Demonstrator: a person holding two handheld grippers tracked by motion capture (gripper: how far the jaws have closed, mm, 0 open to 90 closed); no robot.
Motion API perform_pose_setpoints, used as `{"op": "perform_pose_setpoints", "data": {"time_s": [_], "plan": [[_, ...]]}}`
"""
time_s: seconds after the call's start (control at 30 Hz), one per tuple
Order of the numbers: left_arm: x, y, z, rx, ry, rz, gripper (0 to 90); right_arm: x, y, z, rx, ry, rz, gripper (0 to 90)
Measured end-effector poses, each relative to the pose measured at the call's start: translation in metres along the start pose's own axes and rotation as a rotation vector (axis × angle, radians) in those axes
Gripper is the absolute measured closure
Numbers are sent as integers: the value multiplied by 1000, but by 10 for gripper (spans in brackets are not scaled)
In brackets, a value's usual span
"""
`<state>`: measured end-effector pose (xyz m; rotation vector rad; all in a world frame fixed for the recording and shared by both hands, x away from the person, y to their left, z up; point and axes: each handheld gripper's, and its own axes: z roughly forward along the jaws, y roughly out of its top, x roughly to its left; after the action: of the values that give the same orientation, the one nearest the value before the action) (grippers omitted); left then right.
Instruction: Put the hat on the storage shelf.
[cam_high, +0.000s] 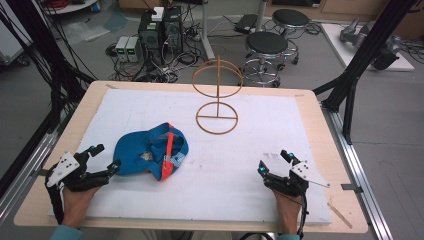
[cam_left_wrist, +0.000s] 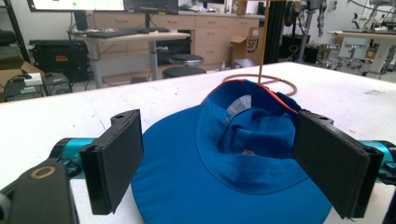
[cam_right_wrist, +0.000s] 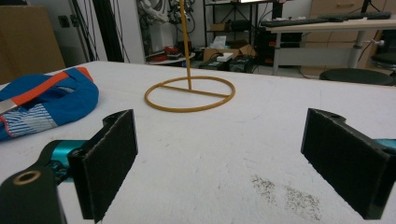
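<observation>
From the high view, my left gripper sits at the near left of the white mat, jaws wide apart, holding nothing, with the blue cap just off the tips. My right gripper is way over at the near right, also spread wide and empty, well apart from the cap. The wire stand is farther back, mid-table.

Left gripper view: the cap lies upside down, brim toward me, sitting between my fingers without the pads pressing it.

Right gripper view: bare mat between my fingers, the cap off to the left, the stand ahead.
</observation>
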<state>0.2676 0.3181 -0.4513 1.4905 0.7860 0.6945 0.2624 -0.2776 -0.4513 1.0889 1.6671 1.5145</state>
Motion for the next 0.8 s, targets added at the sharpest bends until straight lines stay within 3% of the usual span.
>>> {"op": "perform_pose_setpoints", "data": {"time_s": [0.1, 0.3, 0.43, 0.8], "plan": [[0, 8, 0, 34, -12, 2, 161, 0, 0, 0, -2, -3, -6, 98], [0, 29, 1, 54, -46, -5, 151, 0, 0, 0, -1, 0, 6, 98], [-2, 44, 7, 84, -54, 28, 151, -1, 0, 0, -1, 1, 6, 98], [-10, 72, 33, 189, -103, 30, 151, -1, 0, 0, -1, 0, 8, 98]]}}
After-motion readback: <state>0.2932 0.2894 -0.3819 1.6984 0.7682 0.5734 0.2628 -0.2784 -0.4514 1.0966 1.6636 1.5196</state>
